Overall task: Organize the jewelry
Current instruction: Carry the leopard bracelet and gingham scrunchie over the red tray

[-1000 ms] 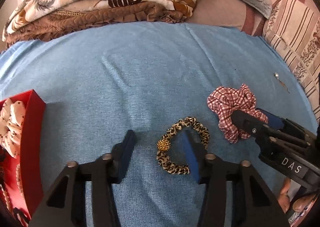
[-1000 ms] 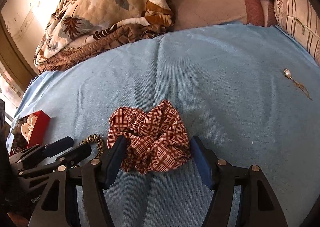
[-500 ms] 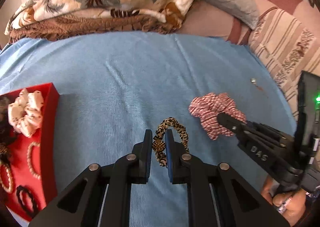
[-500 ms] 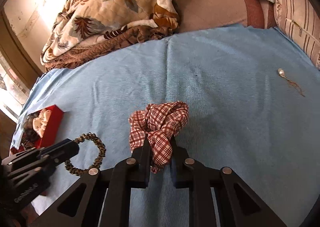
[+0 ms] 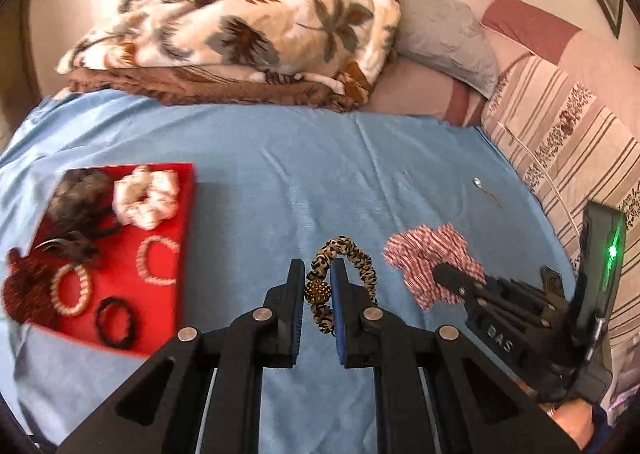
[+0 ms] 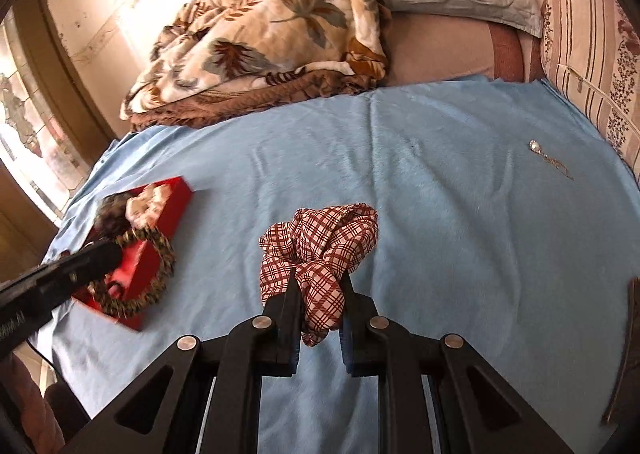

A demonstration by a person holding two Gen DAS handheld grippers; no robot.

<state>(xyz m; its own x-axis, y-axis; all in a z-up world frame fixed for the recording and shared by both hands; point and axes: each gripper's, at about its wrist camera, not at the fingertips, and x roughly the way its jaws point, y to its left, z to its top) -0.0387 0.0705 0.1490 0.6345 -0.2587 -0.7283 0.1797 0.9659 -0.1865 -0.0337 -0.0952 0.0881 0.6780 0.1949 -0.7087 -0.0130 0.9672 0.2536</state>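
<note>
Left gripper (image 5: pixel 316 286) clamped on leopard scrunchie (image 5: pixel 352 254); right gripper (image 6: pixel 320 294) clamped on plaid scrunchie (image 6: pixel 320 246). Risk: thin fabric grips slipping before red tray (image 5: pixel 184 222).

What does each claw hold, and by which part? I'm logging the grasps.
The left claw grips the leopard scrunchie at its gold bead. The right claw pinches the plaid scrunchie by a bunched fold at its near edge.

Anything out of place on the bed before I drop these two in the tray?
One stray: a small pendant on a thin chain lies alone on the blue sheet near the striped pillow, far from the red tray. Nothing looks spilled or damaged.
</note>
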